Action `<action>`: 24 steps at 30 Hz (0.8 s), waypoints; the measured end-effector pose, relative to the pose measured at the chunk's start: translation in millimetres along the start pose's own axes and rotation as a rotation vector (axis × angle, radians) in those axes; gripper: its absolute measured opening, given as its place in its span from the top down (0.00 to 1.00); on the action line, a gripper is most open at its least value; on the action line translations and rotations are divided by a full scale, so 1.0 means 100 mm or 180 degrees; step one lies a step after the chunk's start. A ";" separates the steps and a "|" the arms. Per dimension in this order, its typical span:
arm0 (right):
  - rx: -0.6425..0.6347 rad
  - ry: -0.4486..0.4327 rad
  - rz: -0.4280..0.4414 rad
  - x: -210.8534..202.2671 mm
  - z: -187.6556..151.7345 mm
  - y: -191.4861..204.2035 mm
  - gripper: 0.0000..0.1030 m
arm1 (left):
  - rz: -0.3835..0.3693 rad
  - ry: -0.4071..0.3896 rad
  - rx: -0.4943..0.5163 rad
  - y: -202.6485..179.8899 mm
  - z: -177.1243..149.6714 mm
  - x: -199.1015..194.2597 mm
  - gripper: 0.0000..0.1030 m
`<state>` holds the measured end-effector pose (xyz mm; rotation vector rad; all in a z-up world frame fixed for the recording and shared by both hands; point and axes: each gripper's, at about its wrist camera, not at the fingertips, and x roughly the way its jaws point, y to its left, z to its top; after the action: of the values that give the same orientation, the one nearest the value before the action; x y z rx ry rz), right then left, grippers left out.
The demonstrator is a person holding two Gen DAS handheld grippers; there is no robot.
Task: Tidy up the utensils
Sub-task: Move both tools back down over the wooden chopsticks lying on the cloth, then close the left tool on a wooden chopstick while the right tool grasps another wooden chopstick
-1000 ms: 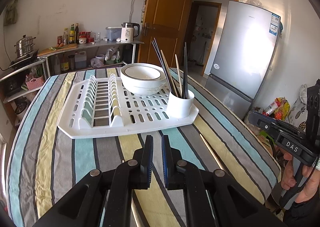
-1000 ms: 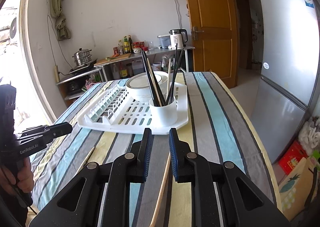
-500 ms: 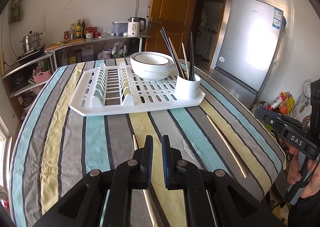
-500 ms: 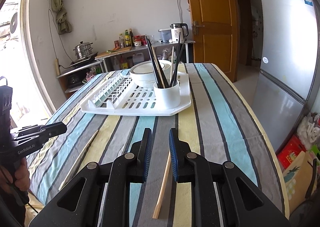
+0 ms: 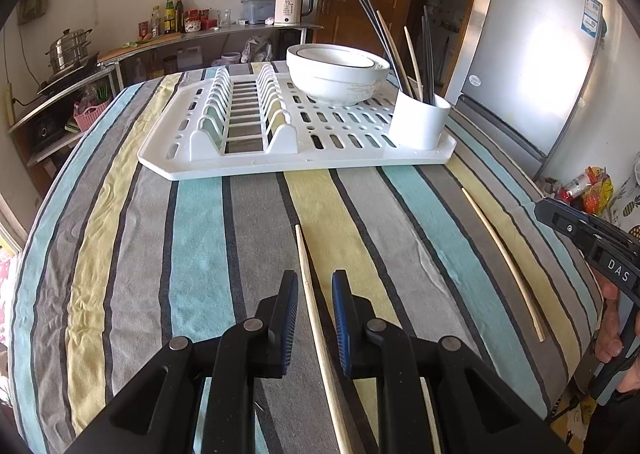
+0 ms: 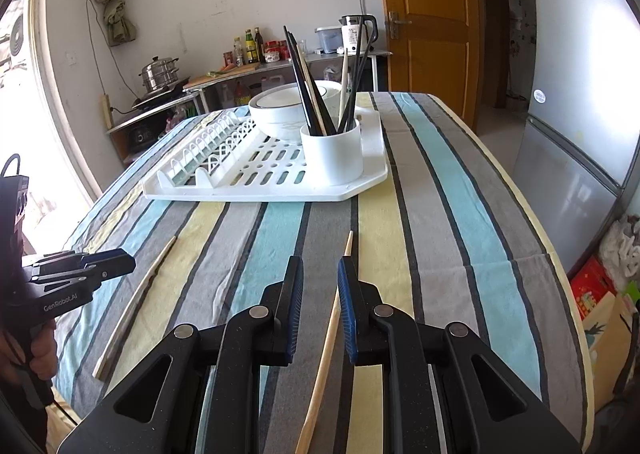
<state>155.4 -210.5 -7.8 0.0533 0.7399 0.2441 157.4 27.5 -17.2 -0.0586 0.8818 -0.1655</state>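
Two pale wooden chopsticks lie on the striped tablecloth. One chopstick [image 5: 310, 302] runs between the fingers of my left gripper [image 5: 315, 286], which is open above it; it also shows in the right wrist view [image 6: 136, 302]. The other chopstick [image 6: 334, 318] runs between the fingers of my right gripper [image 6: 320, 270], also open; it shows in the left wrist view [image 5: 504, 258]. A white utensil cup [image 5: 418, 121] with several black and wooden chopsticks stands on the white dish rack [image 5: 240, 165], seen again in the right wrist view [image 6: 332, 155].
Two stacked white bowls [image 5: 336, 69] sit on the rack behind the cup. A grey fridge [image 5: 536, 65] stands right of the table, a wooden door [image 6: 432, 17] behind it. A shelf with a kettle [image 5: 290, 7], bottles and a steamer pot [image 5: 66, 53] lines the far wall.
Both grippers pulled back from the rack toward the near table edge and lowered. Their fingers opened slightly, and each now straddles a chopstick lying on the cloth.
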 end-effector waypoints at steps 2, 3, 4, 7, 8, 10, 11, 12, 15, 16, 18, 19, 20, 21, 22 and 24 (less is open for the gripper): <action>0.0008 0.0087 -0.0017 0.12 0.01 -0.02 0.82 | 0.0008 0.0092 -0.0025 0.02 0.02 0.10 0.84; 0.0010 0.0136 -0.0048 0.18 0.01 -0.03 0.82 | 0.0013 0.0130 -0.0037 0.03 0.03 0.15 0.84; 0.0014 0.0190 -0.0060 0.24 0.01 -0.05 0.82 | 0.0017 0.0162 -0.0043 0.03 0.04 0.19 0.84; 0.0021 0.0339 -0.0101 0.43 0.02 -0.09 0.82 | 0.0054 0.0264 -0.0062 0.04 0.06 0.30 0.84; -0.0002 0.0380 -0.0124 0.49 0.03 -0.09 0.82 | 0.0057 0.0297 -0.0069 0.05 0.06 0.33 0.84; -0.0025 0.0455 -0.0149 0.59 0.04 -0.10 0.82 | 0.0074 0.0290 -0.0048 0.04 0.08 0.33 0.84; -0.0040 0.0494 -0.0157 0.63 0.04 -0.11 0.82 | 0.0079 0.0289 -0.0044 0.03 0.09 0.34 0.84; -0.0055 0.0532 -0.0172 0.67 0.05 -0.10 0.82 | 0.0084 0.0295 -0.0039 0.03 0.09 0.34 0.84; -0.0087 0.0623 -0.0177 0.76 0.05 -0.09 0.82 | 0.0132 0.0283 0.0001 0.00 0.10 0.35 0.84; -0.0102 0.0637 -0.0187 0.78 0.06 -0.09 0.82 | 0.0159 0.0275 0.0028 -0.02 0.09 0.36 0.84; -0.0143 0.0654 -0.0221 0.80 0.08 -0.07 0.82 | 0.0222 0.0259 0.0094 -0.06 0.09 0.37 0.84; -0.0161 0.0666 -0.0235 0.81 0.09 -0.06 0.82 | 0.0253 0.0251 0.0127 -0.08 0.09 0.38 0.84; -0.0176 0.0678 -0.0246 0.82 0.10 -0.05 0.82 | 0.0281 0.0243 0.0155 -0.10 0.09 0.38 0.84; -0.0185 0.0689 -0.0250 0.83 0.12 -0.05 0.83 | 0.0304 0.0234 0.0177 -0.11 0.09 0.39 0.84; -0.0193 0.0698 -0.0251 0.84 0.12 -0.04 0.83 | 0.0319 0.0229 0.0194 -0.12 0.09 0.39 0.84; -0.0211 0.0717 -0.0246 0.85 0.14 -0.04 0.83 | 0.0320 0.0226 0.0203 -0.13 0.09 0.40 0.85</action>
<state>226.1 -193.7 -54.6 -0.0666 0.9554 0.2025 187.8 8.3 -40.1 0.0513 0.9476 -0.1021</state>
